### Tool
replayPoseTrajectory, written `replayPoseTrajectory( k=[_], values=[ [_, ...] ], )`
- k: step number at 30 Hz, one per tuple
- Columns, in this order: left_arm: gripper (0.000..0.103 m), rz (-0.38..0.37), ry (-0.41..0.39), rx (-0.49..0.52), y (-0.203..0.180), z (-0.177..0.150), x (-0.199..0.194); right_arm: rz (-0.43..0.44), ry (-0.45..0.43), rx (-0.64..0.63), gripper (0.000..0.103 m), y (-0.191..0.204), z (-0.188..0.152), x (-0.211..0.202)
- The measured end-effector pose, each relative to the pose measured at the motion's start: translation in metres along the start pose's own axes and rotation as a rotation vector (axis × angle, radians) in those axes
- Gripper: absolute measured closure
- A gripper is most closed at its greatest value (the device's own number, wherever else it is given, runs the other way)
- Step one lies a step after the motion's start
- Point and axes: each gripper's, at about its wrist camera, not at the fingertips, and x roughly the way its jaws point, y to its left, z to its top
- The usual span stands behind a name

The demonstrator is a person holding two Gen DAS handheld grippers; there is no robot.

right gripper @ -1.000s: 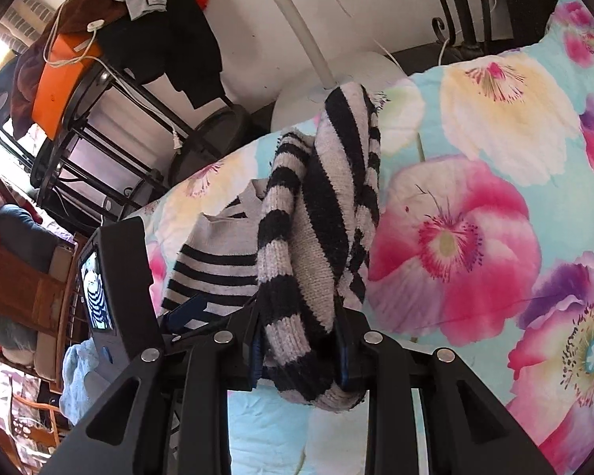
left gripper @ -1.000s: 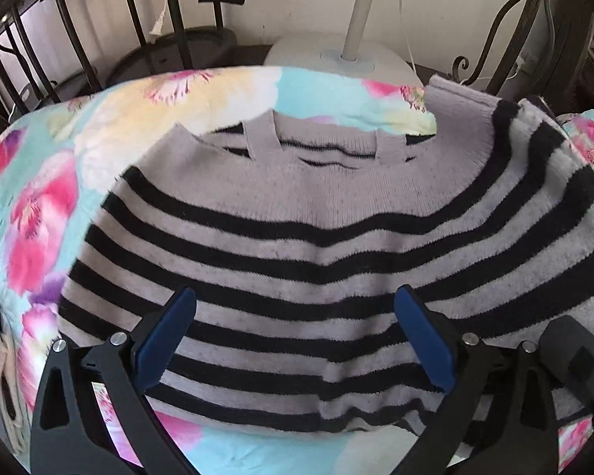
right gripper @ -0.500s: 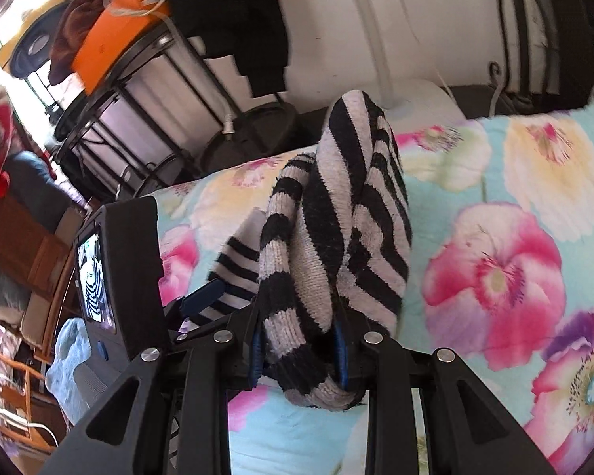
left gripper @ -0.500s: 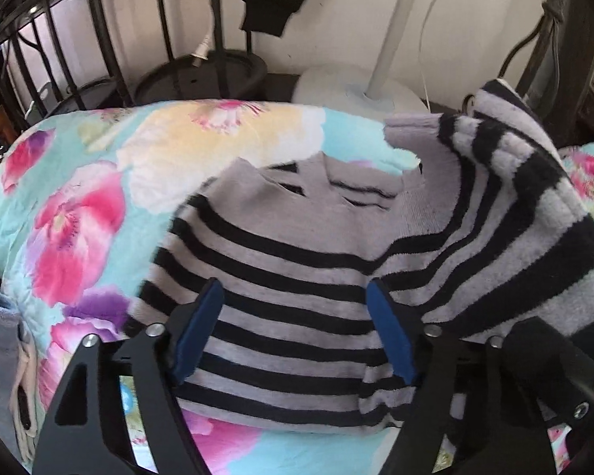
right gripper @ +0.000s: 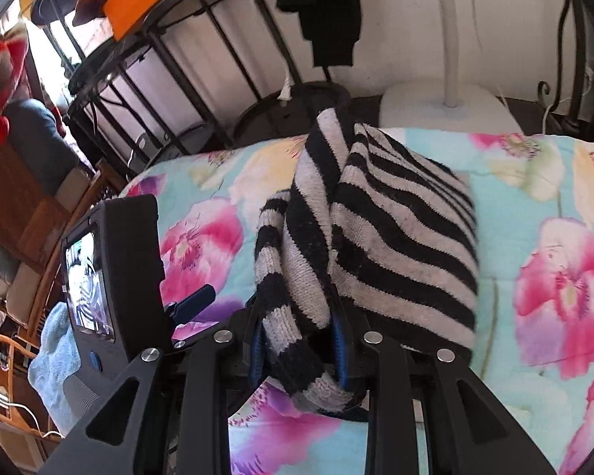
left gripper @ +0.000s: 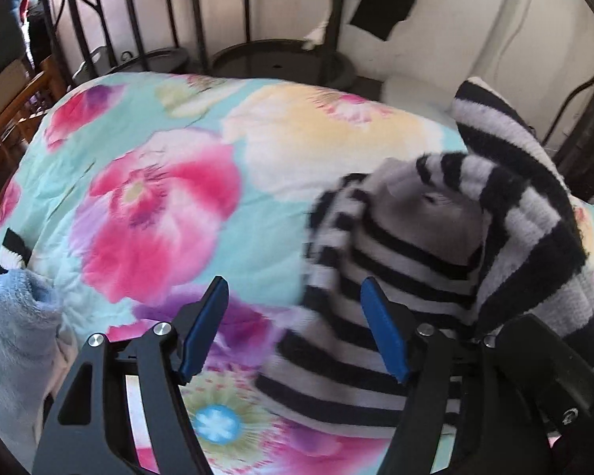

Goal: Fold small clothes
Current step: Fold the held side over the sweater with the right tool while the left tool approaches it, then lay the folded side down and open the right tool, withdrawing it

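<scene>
R gripper (right gripper: 299, 350) pinches striped sweater (right gripper: 380, 245), bunched; L gripper (left gripper: 293, 328) spread, empty, over floral quilt (left gripper: 150, 206). We shd lay the fold flat, edges aligned, before letting go.

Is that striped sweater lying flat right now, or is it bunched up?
Bunched up. The striped sweater hangs in folds from the shut right tool, partly lifted off the floral quilt.

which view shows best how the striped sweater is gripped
The right wrist view: the right gripper is shut on a bunched fold of the striped sweater. The left wrist view shows only its blurred body beside the open left gripper.
</scene>
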Motion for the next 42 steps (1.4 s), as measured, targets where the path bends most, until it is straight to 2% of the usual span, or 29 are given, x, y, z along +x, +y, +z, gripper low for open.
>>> replayPoseTrajectory(
  k=[4,8,11,15,21,23,25,29,31,32,33,34,36,37,40,42],
  values=[
    [0.034,0.019,0.025,-0.015,0.023,-0.006,0.013,-0.004,0.021,0.006,0.074,0.012,-0.007,0.022],
    [0.020,0.033,0.038,-0.039,0.047,-0.014,0.022,-0.017,0.032,0.009,0.074,0.018,-0.014,0.036],
    [0.020,0.044,0.033,-0.099,0.073,-0.017,0.024,-0.032,0.056,0.022,0.074,0.018,-0.020,0.045],
    [0.020,-0.049,0.037,-0.245,0.112,-0.009,0.024,-0.053,0.100,-0.018,0.074,0.022,-0.035,0.057],
    [0.020,-0.113,0.062,-0.226,0.101,0.002,0.025,-0.081,0.127,-0.039,0.073,0.027,-0.044,0.074],
    [0.020,-0.119,0.056,-0.202,0.092,0.004,0.023,-0.061,0.108,0.019,0.074,0.023,-0.042,0.073],
    [0.020,-0.095,0.034,-0.186,0.088,0.006,0.019,0.008,0.035,0.147,0.074,0.011,-0.036,0.062],
    [0.020,-0.116,0.014,-0.249,0.102,0.010,0.016,0.053,-0.067,0.266,0.074,0.002,-0.029,0.050],
    [0.020,-0.121,0.014,-0.264,0.106,0.011,0.016,0.034,-0.025,0.247,0.070,0.007,-0.031,0.064],
    [0.020,-0.121,0.015,-0.263,0.105,0.012,0.017,0.018,0.071,0.206,0.064,0.012,-0.034,0.086],
    [0.020,-0.118,0.016,-0.257,0.103,0.012,0.016,0.025,0.126,0.191,0.063,0.013,-0.038,0.099],
    [0.020,-0.113,0.017,-0.248,0.101,0.013,0.017,0.030,0.120,0.181,0.062,0.014,-0.042,0.104],
    [0.020,-0.095,0.018,-0.220,0.094,0.013,0.016,0.031,0.107,0.137,0.053,0.020,-0.041,0.101],
    [0.020,-0.082,0.017,-0.210,0.091,0.013,0.017,0.047,0.122,0.099,0.044,0.025,-0.040,0.100],
    [0.020,-0.087,0.019,-0.213,0.088,0.014,0.015,0.053,0.117,0.026,0.043,0.031,-0.038,0.087],
    [0.020,-0.093,0.014,-0.213,0.086,0.017,0.012,0.091,0.089,-0.011,0.044,0.031,-0.038,0.067]
  ],
)
